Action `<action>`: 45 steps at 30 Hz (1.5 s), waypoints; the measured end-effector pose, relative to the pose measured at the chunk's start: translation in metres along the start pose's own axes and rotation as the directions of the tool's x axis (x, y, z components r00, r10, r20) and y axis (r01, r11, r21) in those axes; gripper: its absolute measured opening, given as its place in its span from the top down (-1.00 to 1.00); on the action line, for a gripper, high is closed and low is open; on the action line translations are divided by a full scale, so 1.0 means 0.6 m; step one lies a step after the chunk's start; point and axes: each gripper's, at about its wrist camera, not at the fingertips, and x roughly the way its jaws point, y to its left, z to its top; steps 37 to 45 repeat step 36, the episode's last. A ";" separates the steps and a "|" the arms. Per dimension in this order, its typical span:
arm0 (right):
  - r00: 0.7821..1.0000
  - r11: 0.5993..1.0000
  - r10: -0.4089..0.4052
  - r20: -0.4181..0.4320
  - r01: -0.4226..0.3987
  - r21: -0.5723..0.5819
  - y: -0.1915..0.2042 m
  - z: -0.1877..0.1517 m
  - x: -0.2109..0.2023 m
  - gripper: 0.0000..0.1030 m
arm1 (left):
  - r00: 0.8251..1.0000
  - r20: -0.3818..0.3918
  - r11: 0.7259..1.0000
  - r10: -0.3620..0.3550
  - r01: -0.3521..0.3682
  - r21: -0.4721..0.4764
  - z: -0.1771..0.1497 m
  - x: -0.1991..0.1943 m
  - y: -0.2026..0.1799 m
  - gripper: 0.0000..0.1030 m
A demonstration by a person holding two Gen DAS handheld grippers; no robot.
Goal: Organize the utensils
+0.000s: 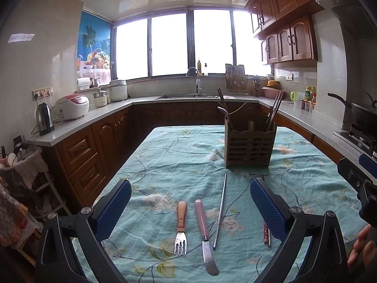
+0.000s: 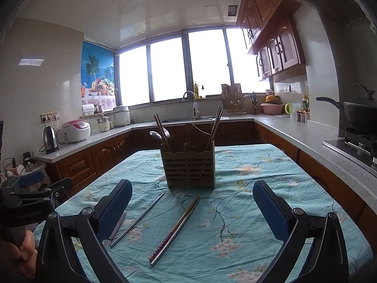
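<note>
A slatted wooden utensil holder [image 1: 249, 143] stands on the teal floral tablecloth [image 1: 179, 160], with chopsticks and a spoon in it; it also shows in the right wrist view [image 2: 190, 169]. Before my left gripper [image 1: 190, 202], open and empty, lie a wood-handled fork [image 1: 181, 226], a pink-handled butter knife [image 1: 204, 233] and a metal chopstick [image 1: 219, 212]. My right gripper [image 2: 192, 202] is open and empty above a pair of chopsticks [image 2: 175, 226], one patterned, one metal. The metal chopstick [image 2: 137, 219] and knife [image 2: 117, 226] lie left of them.
Kitchen counters surround the table: a kettle [image 1: 44, 119], a rice cooker [image 1: 71, 107], a sink [image 1: 183, 96] under the window, a wok [image 2: 360, 114] on the stove at right. A cluttered rack [image 1: 30, 179] stands left of the table.
</note>
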 end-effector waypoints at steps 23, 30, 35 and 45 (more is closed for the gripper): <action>1.000 1.000 0.003 -0.005 -0.003 0.002 -0.002 0.005 0.000 -1.00 | 1.000 -0.005 1.000 -0.005 0.005 0.006 0.002 0.003 -0.008 -0.99; 1.000 1.000 0.003 -0.005 -0.003 0.004 -0.002 0.005 0.000 -1.00 | 1.000 -0.007 1.000 -0.006 0.006 0.006 0.003 0.005 -0.011 -0.99; 1.000 1.000 0.005 -0.008 -0.005 0.004 -0.002 0.003 0.002 -1.00 | 1.000 -0.010 1.000 -0.008 0.008 0.004 0.003 0.007 -0.013 -0.99; 1.000 1.000 0.005 -0.009 -0.005 0.004 -0.001 0.003 0.002 -1.00 | 1.000 -0.010 1.000 -0.009 0.009 0.003 0.003 0.008 -0.013 -0.99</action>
